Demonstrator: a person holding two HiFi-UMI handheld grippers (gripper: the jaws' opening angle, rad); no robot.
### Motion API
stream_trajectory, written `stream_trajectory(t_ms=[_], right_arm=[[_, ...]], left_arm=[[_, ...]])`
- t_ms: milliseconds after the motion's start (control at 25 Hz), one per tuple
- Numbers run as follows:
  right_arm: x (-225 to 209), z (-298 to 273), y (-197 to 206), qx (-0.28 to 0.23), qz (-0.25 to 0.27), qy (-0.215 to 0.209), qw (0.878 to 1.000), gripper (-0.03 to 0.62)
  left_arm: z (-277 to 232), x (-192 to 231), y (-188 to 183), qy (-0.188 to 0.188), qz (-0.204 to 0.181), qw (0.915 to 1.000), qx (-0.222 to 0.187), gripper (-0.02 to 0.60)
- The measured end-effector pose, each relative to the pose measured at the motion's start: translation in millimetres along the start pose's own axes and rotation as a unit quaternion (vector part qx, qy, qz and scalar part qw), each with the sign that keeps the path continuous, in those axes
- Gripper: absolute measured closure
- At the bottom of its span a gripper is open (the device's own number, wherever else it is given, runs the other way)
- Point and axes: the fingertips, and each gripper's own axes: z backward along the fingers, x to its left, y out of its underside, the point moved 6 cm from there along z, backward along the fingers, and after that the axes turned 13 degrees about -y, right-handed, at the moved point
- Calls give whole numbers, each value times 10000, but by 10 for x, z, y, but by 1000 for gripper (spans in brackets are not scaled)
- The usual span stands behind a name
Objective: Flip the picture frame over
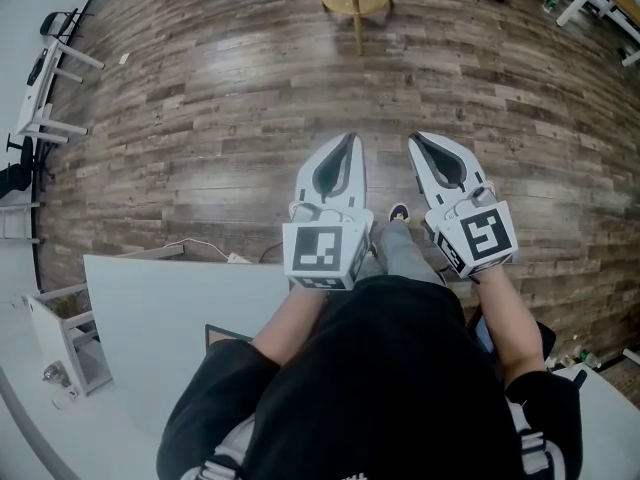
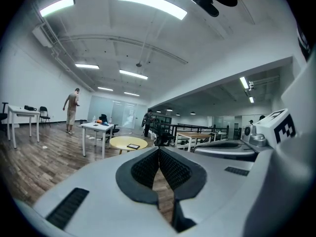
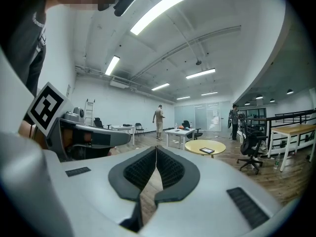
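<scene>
1. A brown plank wood floor [image 1: 200, 118] stretches from the person's feet to the far end of the room. No obstacle shows on the straight line ahead.
2. A white rectangular worktop [image 3: 180, 131] stands far off, beyond and to the left of the goal. A standing person [image 3: 159, 115] is behind it. Neither blocks the approach.
3. A round yellow worktop [image 3: 192, 146] on a single wooden leg stands far ahead, well apart from both tongs.
4. A black office chair [image 3: 252, 149] sits just right of it. It could crowd an approach from that side.
5. The left tongs [image 1: 350, 140] and right tongs [image 1: 417, 140] are held side by side at waist height. Both are pressed together at the tips with nothing between them.
6. A small dark flat picture frame [image 3: 207, 150] lies flat on the yellow top, near its right part.
   - It is probably light and stiff, with a fragile glazed face and smooth, slippery edges.
   - It lies flush, so one edge likely needs tipping up or sliding past the rim.
   - Then pinch opposite borders, not the pane.
</scene>
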Motion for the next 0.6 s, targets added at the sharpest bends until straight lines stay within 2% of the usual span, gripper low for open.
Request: stream_trajectory(t_ms=[240,600], right_arm=[[-603,-23,-12,-206,-36,-29,9998,574],[-1640,24,125,-364,-482,-49,9982,574]], left_arm=[[-535,-239,-93,-14,-148,9999,-17,558],[-1353,-669,-178,-154,-485,9987,84,558]])
